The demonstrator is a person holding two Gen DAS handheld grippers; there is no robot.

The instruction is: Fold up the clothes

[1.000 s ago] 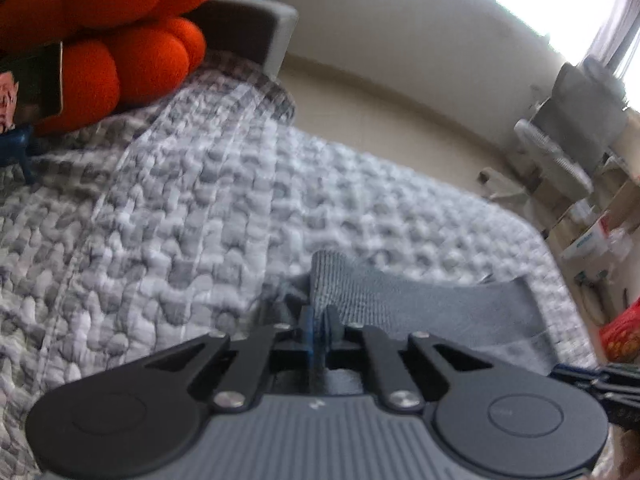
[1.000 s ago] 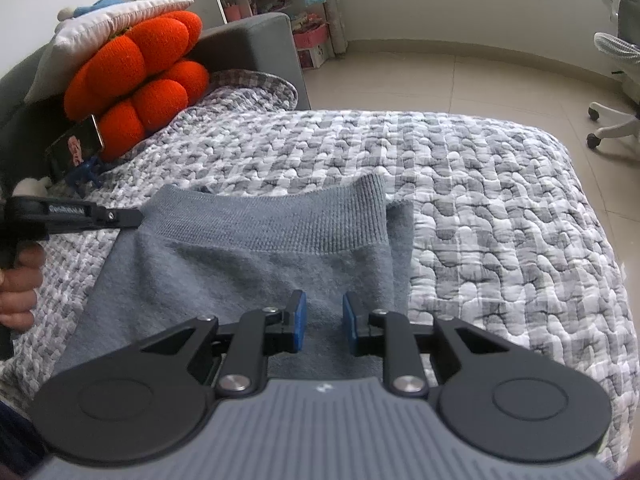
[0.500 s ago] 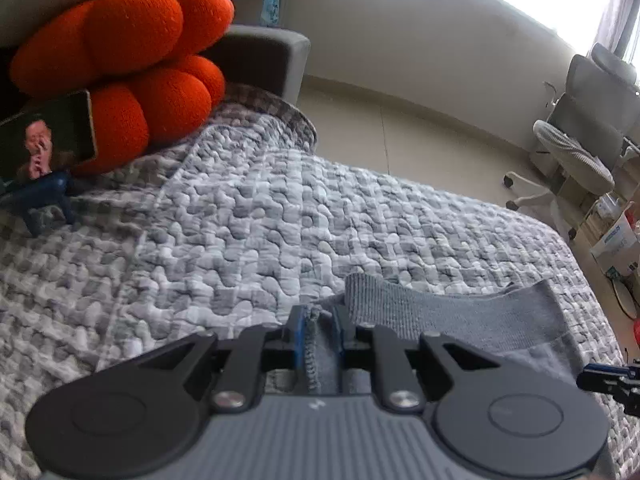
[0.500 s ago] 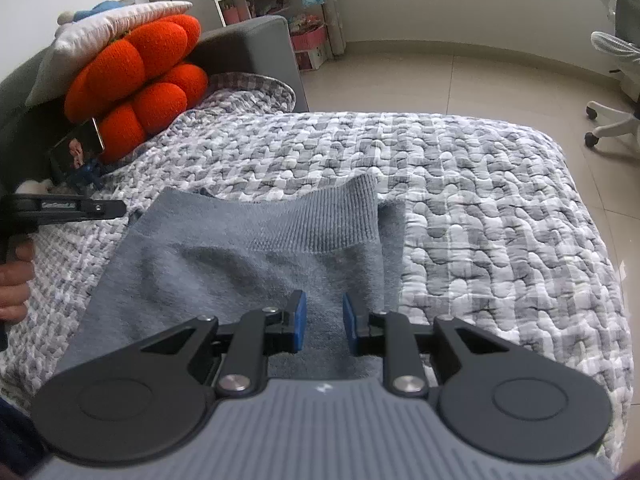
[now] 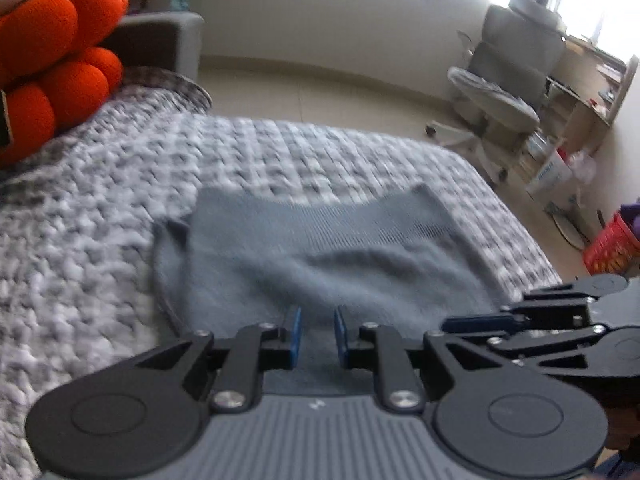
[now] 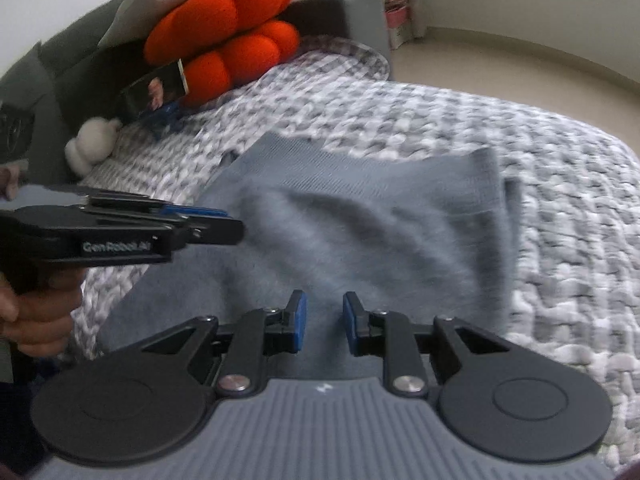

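1. A grey knitted garment (image 5: pixel 320 264) lies spread on a grey and white quilted bedspread (image 5: pixel 100 200). It fills the middle of both wrist views, with its ribbed band along the far edge. Motion blurs it in both views.
2. The left gripper (image 5: pixel 317 336) sits at lower centre of its own view, over the garment's near part. Its jaws have just been opening and now stand a narrow gap apart. Only the cloth lying beneath shows through the gap, and the blue pads (image 5: pixel 295 334) do not pinch it.
3. The right gripper (image 6: pixel 324 322) sits at lower centre of its view, also over the garment. Its jaws are slightly parted and hold nothing.
4. In the right wrist view the left gripper reaches in from the left edge, held by a hand (image 6: pixel 38 316).
5. An orange cushion (image 6: pixel 232 40) lies at the upper left of both views.
6. An office chair (image 5: pixel 508 92) stands on the floor at the upper right of the left wrist view.
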